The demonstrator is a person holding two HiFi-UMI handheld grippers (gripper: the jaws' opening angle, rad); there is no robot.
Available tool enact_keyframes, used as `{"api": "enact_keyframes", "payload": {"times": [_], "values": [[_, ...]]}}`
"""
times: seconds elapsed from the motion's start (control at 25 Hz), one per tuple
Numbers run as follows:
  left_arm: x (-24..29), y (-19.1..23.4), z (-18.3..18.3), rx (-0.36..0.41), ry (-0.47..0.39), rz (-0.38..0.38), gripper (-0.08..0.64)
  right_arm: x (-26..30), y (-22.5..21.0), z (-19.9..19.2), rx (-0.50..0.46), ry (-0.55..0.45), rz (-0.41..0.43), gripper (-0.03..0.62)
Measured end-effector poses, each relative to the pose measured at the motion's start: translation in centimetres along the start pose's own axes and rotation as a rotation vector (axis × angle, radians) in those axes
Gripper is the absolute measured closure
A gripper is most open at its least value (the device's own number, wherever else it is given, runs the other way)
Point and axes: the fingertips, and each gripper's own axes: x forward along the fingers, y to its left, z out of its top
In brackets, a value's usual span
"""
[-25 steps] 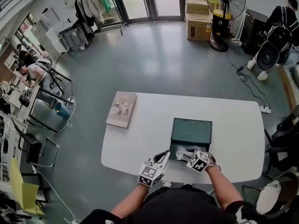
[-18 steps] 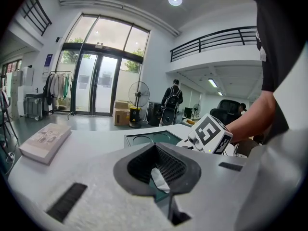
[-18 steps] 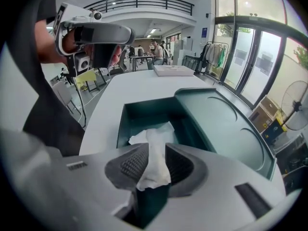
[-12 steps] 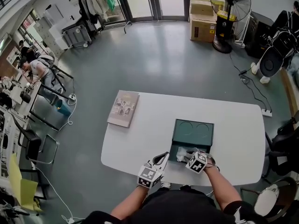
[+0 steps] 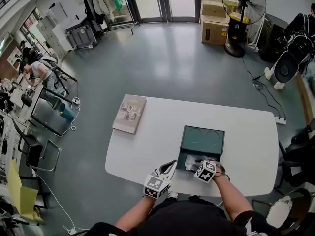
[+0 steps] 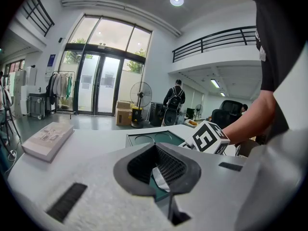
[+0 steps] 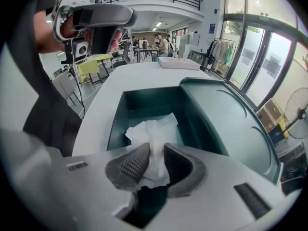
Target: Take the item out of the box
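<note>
White table under me, with a book near its far-left edge, well clear of the work. The green box lies open, lid thrown back. My right gripper is down inside it, jaws just now closing around the crumpled white paper but not pinching it. My left gripper sits clenched and empty beside the box's near-left corner.

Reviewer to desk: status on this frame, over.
Left gripper at near-left corner of box, grip unclear. Right gripper jaws apart, just closing around white paper wad inside box. Nothing in the way.
</note>
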Motion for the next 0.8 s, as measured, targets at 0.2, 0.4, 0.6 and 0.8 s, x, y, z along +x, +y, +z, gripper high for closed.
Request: {"api": "enact_keyframes", "payload": {"times": [0.2,0.4,0.6,0.8], "values": [[0.0,-0.2,0.2,-0.004,-0.004,-0.002,0.549,-0.1,0.0,0.1,-0.011,0.001,0.001,0.532],[0.0,-0.5,0.5,-0.005,-0.008,-0.004,0.551,-0.8,-0.1,0.4,-0.017,-0.007,-0.015,0.574],[0.1,-0.7,0.3,-0.005,-0.010,-0.009,0.551,-2.1,-0.7,1.4,0.012,-0.054,-0.051,0.580],[0.1,-0.8,0.5,0.004,-0.014,-0.007,0.549,-3.9,-1.4,2.4,0.053,-0.123,-0.119,0.580]]}}
